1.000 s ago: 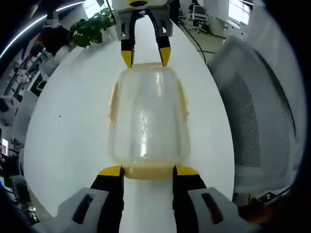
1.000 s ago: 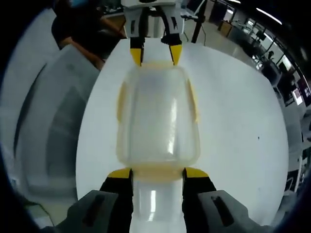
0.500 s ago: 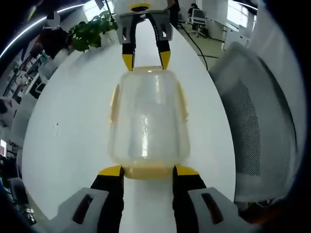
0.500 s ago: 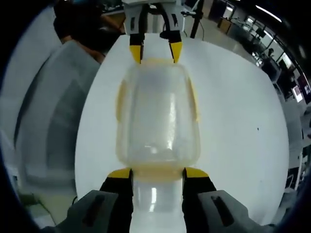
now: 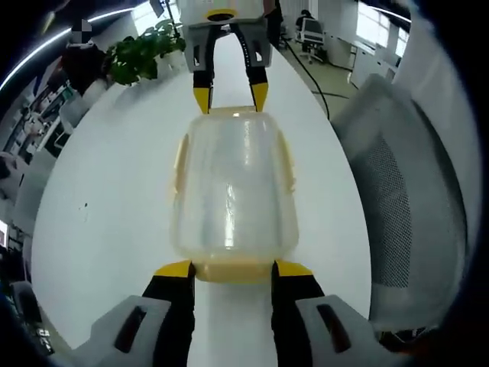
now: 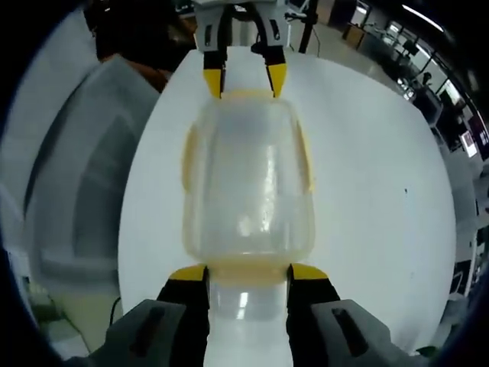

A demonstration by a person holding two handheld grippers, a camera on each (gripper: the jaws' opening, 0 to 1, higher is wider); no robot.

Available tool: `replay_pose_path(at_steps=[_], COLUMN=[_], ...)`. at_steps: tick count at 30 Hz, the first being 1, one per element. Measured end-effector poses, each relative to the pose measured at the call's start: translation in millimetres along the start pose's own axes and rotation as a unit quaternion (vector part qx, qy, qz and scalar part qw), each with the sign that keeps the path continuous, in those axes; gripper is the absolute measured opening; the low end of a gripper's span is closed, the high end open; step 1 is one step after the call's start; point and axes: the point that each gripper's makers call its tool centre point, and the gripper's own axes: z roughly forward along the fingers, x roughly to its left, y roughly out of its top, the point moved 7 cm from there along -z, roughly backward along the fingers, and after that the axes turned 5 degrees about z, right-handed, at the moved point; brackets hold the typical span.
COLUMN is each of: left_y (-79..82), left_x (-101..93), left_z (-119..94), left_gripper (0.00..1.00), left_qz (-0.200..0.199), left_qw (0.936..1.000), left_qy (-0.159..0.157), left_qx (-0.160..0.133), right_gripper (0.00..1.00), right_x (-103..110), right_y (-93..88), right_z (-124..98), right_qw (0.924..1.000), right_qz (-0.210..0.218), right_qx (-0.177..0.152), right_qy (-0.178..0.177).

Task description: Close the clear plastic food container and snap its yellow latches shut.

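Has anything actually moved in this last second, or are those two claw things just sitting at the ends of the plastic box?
Nothing visibly changed. The left gripper and right gripper stay at opposite ends of the clear container on the white table, jaws astride its yellow end latches; only the cameras shifted slightly.

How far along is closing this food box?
Done: the lid sits on the clear container. In hand: the left hand-held gripper and right hand-held gripper flank its two end latches, one each. Left: whether any yellow latch has snapped is unclear.

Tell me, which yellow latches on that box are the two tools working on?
The end latches: left gripper straddles one, right gripper the opposite. Side latches stay untouched.
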Motion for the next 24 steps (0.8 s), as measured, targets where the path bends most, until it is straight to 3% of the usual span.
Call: replay_pose_path(at_steps=[24], left_y=[28.9], left_x=[7.5], left_z=[16], left_gripper=[0.37], left_qz=[0.001], left_qw=[0.9998], left_qy=[-0.006], left_qx=[-0.021], right_gripper=[0.37], right_x=[-5], right_y=[-34.7], right_z=[-7], right_qw=[0.9999], right_qz=[0.014], right_qx=[0.005], right_qy=[0.000])
